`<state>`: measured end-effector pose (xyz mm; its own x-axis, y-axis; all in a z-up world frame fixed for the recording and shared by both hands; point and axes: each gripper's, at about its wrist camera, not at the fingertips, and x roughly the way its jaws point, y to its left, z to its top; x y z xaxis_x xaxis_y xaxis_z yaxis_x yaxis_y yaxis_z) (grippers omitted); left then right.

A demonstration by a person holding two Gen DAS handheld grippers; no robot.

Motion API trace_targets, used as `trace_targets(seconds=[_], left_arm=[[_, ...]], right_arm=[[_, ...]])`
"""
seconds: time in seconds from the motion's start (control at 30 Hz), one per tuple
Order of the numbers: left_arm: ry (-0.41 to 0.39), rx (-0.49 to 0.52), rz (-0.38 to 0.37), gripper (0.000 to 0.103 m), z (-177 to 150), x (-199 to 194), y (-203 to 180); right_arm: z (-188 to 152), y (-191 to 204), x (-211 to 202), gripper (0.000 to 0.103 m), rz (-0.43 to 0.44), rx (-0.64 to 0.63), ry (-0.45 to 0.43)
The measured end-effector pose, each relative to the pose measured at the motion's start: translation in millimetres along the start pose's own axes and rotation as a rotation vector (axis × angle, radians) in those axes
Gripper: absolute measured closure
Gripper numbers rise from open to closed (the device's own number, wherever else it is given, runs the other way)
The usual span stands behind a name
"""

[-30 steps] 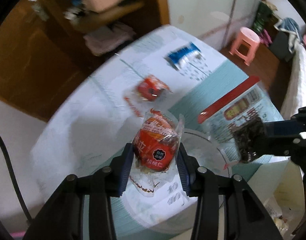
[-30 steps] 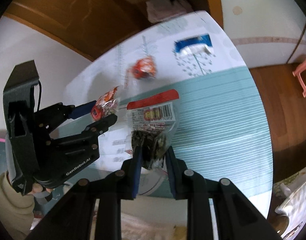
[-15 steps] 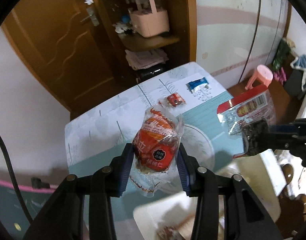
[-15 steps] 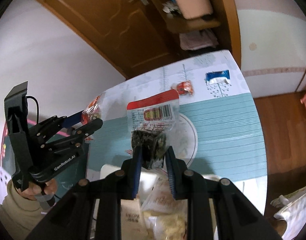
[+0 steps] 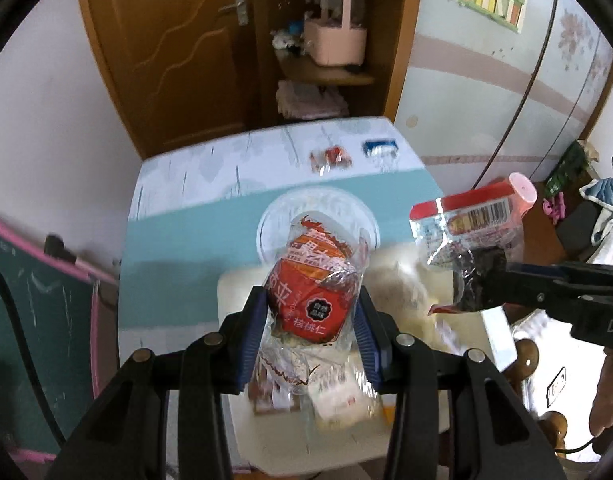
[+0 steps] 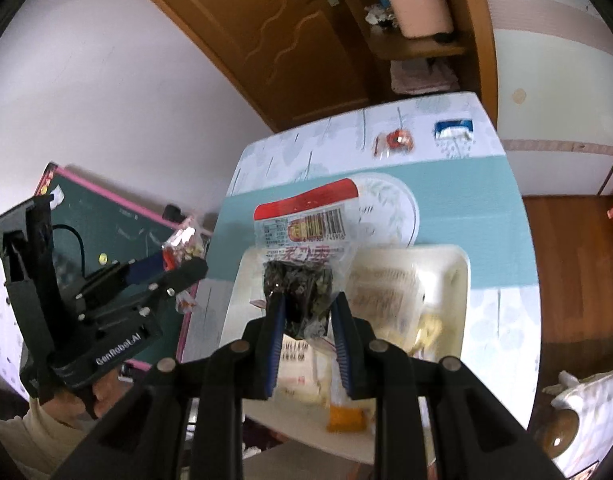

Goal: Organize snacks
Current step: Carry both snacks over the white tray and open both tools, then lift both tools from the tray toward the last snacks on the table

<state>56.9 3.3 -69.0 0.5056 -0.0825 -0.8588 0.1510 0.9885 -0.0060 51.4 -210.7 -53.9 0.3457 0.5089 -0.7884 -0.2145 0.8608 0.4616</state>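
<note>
Left gripper (image 5: pixel 311 312) is clamped on a red snack packet (image 5: pixel 312 286) in clear wrap, held up in the air over a cream tray (image 5: pixel 226 292) full of other snack bags. Right gripper (image 6: pixel 305 316) is squeezed on a clear bag (image 6: pixel 306 248) with a red top strip and dark stuff inside, also held above the tray (image 6: pixel 462 280). Past the tray there's a round plate (image 6: pixel 406 204) on the teal table (image 6: pixel 486 184). At the far end sit a small red snack (image 6: pixel 394 140) and, beside it, a blue-and-white packet (image 6: pixel 453 130).
</note>
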Motion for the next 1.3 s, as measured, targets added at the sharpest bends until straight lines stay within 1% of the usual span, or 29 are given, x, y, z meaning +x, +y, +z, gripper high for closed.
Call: trace_targets(seconds=[0.17,0.23,0.4,0.67,0.7,0.73,0.8,0.87,0.97,1.3], left_arm=[[0.051,-0.022,0.023,0.062,-31.4,8.8,-4.1],[0.059,-0.035,0.029,0.062,-42.1,8.3,-5.5],[0.07,-0.055,0.043,0.061,-53.5,11.0,-6.5],[0.092,-0.067,0.07,0.06,-58.7,12.1,-1.3],[0.089,-0.068,0.071,0.058,-58.9,11.4,-0.6],[0.084,-0.067,0.076,0.053,-58.1,10.1,-1.0],[0.065,-0.068,0.092,0.023,-56.9,6.6,-1.5],[0.033,-0.072,0.108,0.016,-55.8,0.9,-2.3],[0.03,-0.068,0.092,0.014,-53.4,-1.3,-4.0],[0.03,-0.069,0.089,0.014,-51.9,-1.7,-7.2]], right_arm=[[-27.1,2.5,7.2,0.079,-0.01,-0.007,0.053],[-36.5,4.6,9.3,0.079,-0.017,-0.007,0.071],[-54.2,9.2,17.1,0.079,-0.035,-0.016,0.113],[-60.8,17.4,14.9,0.079,-0.059,-0.036,0.109],[-60.7,17.7,15.0,0.079,-0.058,-0.033,0.109],[-60.7,17.4,14.8,0.079,-0.057,-0.032,0.108],[-60.2,18.6,12.9,0.079,-0.061,-0.032,0.098],[-59.7,20.5,11.0,0.076,-0.071,-0.037,0.088],[-59.5,21.2,9.4,0.071,-0.076,-0.042,0.079],[-59.3,22.7,7.4,0.071,-0.084,-0.042,0.078]])
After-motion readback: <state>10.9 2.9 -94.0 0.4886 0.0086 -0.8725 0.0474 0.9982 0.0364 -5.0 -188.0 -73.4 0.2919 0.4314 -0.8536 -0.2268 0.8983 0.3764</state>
